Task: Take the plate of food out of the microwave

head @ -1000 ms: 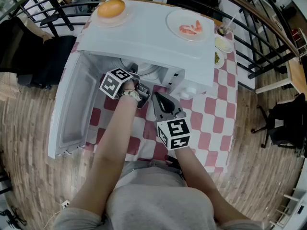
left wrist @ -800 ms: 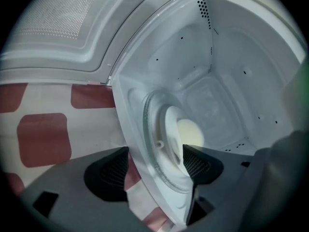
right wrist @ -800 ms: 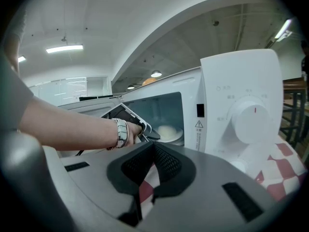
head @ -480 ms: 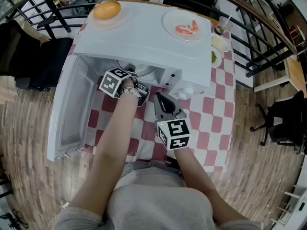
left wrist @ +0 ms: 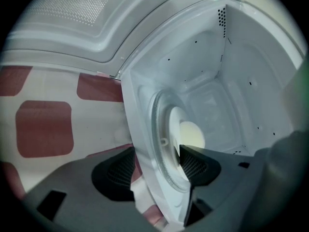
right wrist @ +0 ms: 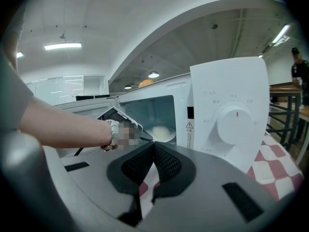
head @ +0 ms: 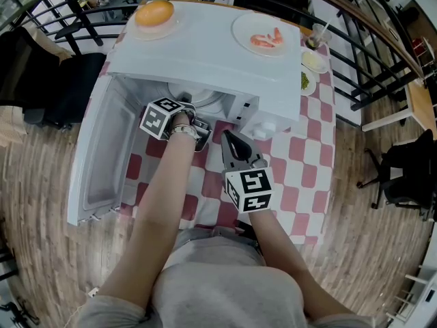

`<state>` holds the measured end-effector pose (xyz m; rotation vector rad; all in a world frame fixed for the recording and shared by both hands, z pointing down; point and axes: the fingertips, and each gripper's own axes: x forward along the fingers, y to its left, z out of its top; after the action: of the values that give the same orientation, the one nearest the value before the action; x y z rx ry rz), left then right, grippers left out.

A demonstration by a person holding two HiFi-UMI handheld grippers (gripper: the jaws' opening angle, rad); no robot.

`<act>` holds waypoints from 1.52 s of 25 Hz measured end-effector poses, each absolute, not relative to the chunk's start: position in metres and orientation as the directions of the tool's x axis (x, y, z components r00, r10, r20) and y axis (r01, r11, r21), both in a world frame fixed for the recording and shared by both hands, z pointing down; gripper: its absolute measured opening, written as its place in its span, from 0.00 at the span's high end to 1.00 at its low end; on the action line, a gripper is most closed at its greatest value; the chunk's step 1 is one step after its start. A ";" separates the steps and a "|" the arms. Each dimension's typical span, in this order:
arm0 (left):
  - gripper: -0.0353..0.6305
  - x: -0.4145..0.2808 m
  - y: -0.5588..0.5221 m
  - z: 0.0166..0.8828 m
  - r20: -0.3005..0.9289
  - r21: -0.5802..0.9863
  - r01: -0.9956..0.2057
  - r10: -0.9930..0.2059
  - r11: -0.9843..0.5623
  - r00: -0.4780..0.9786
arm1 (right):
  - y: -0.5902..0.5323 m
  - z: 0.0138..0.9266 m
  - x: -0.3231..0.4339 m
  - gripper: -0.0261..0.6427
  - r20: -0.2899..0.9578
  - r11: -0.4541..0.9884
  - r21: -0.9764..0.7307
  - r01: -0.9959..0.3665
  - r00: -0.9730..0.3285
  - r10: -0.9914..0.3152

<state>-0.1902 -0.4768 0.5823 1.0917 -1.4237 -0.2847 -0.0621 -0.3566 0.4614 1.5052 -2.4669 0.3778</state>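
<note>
The white microwave (head: 205,57) stands with its door (head: 102,149) swung wide to the left. Inside, a white plate (left wrist: 177,129) with a pale round bun (left wrist: 191,134) rests on the glass turntable (left wrist: 158,124); the plate also shows in the right gripper view (right wrist: 161,132). My left gripper (left wrist: 157,170) is at the oven mouth (head: 199,127). Its jaws have just been closing, and they straddle the oven's front sill and the plate's near rim without a clear grip. My right gripper (right wrist: 153,154) is shut and empty, hanging just in front of the oven (head: 227,139).
On the microwave's top sit a plate with an orange bun (head: 158,14) and a plate of red food (head: 265,38). Small dishes (head: 314,63) lie on the red-checked tablecloth (head: 300,162) to the right. Black railings ring the table. A person (right wrist: 298,66) stands far right.
Both hands stay where they were; only the head view shifts slightly.
</note>
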 end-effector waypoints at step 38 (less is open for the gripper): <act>0.92 -0.194 -0.461 0.543 0.393 0.911 -0.240 -0.881 0.334 0.265 | -0.341 0.442 -0.061 0.93 0.260 0.455 -0.095 -0.885 -0.464 -0.847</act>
<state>-0.1942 -0.4606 0.5430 1.1861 -1.2616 -0.6094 -0.0612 -0.3410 0.4417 1.5197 -2.5263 0.3245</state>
